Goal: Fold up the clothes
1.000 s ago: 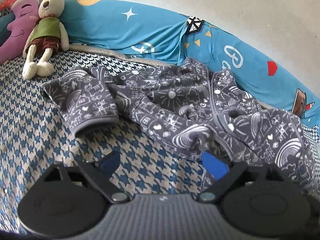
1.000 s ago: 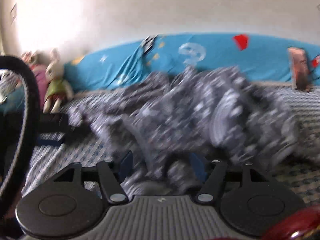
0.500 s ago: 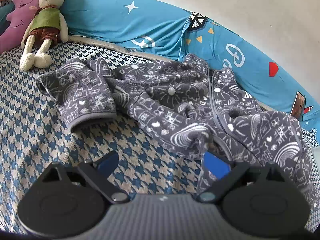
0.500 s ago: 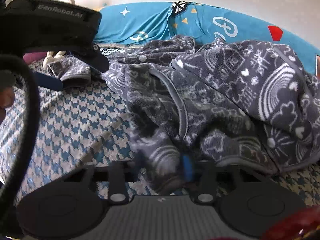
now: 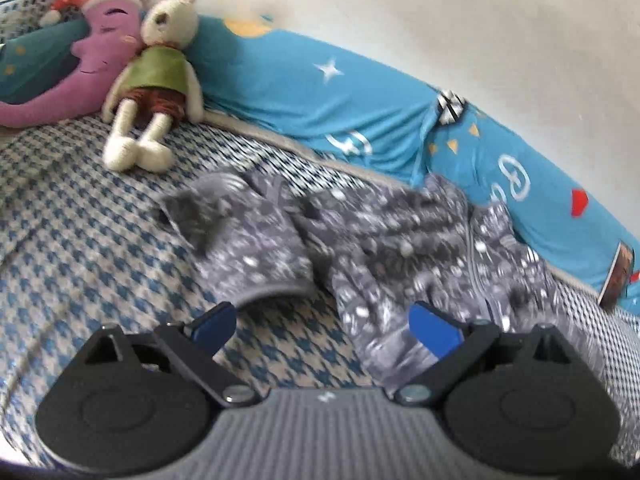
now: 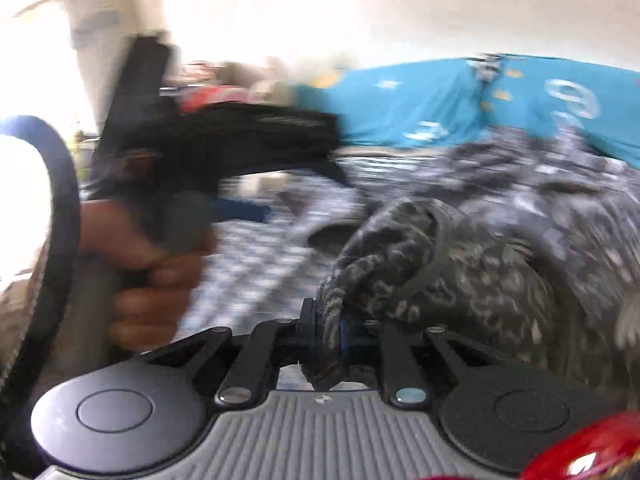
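A grey fleece jacket (image 5: pixel 380 240) with white doodle print lies crumpled on the bed, one sleeve (image 5: pixel 248 240) stretched toward the left. My left gripper (image 5: pixel 324 326) hovers open just in front of the sleeve cuff and hem, blue pads apart, nothing between them. My right gripper (image 6: pixel 326 336) is shut on a bunched fold of the same jacket (image 6: pixel 400 248), lifted off the bed. In the right wrist view, a hand (image 6: pixel 148 276) holds the left gripper's handle at the left. Both views are motion-blurred.
The bed has a blue-and-beige houndstooth cover (image 5: pixel 80 248). A blue printed bumper (image 5: pixel 320 92) runs along the white wall. A stuffed rabbit (image 5: pixel 156 76) and a purple moon cushion (image 5: pixel 80 60) sit at the far left. A small card (image 5: pixel 618 276) leans at the right.
My right gripper closed on the jacket's edge and lifted it, swinging left. My left gripper shifted left, stays open, now nearer the sleeve cuff.
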Available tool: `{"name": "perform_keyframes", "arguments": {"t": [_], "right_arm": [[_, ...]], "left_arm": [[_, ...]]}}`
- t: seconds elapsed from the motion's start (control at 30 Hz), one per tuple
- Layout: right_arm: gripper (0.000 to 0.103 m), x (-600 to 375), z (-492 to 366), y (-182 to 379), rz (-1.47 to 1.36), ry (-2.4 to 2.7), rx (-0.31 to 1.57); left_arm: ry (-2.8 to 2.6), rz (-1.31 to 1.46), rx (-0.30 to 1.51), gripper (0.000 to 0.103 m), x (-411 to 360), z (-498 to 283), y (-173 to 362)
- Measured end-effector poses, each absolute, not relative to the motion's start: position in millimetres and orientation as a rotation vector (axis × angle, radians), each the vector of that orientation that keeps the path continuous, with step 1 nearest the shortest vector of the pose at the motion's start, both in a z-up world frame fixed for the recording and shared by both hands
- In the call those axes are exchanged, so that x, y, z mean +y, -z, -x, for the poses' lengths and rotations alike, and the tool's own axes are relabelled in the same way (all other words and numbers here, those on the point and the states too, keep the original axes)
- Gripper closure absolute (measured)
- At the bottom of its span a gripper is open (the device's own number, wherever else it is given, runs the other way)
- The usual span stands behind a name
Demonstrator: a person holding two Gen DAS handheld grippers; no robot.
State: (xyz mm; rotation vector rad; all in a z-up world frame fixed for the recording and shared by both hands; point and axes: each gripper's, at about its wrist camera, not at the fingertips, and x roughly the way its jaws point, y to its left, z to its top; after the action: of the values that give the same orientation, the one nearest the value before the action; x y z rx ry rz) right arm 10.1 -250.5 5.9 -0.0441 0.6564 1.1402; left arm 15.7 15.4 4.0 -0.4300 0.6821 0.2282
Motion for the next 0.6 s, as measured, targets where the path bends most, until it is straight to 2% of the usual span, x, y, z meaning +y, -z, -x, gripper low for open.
{"name": "perform_keyframes", "arguments": {"t": [0.13,0.17,0.27,0.6], "right_arm": [[0.09,-229,10,-6,0.023,-1.285,0.66],[0.085,-225,14,-7,0.026,-1.317,0.655],[0.081,-216,26,-9,0.055,-1.39,0.625],[0.08,-222,10,-4,0.135,-1.23,0.621]], "left_arm": [[-0.276,0.446,0.622,0.003,36,-2,-19],[-0.289,0.449,0.61,0.002,39,1,-21],[-0.316,0.444,0.59,0.001,45,7,-26],[-0.266,0.377,0.6,0.001,28,6,-28]]}}
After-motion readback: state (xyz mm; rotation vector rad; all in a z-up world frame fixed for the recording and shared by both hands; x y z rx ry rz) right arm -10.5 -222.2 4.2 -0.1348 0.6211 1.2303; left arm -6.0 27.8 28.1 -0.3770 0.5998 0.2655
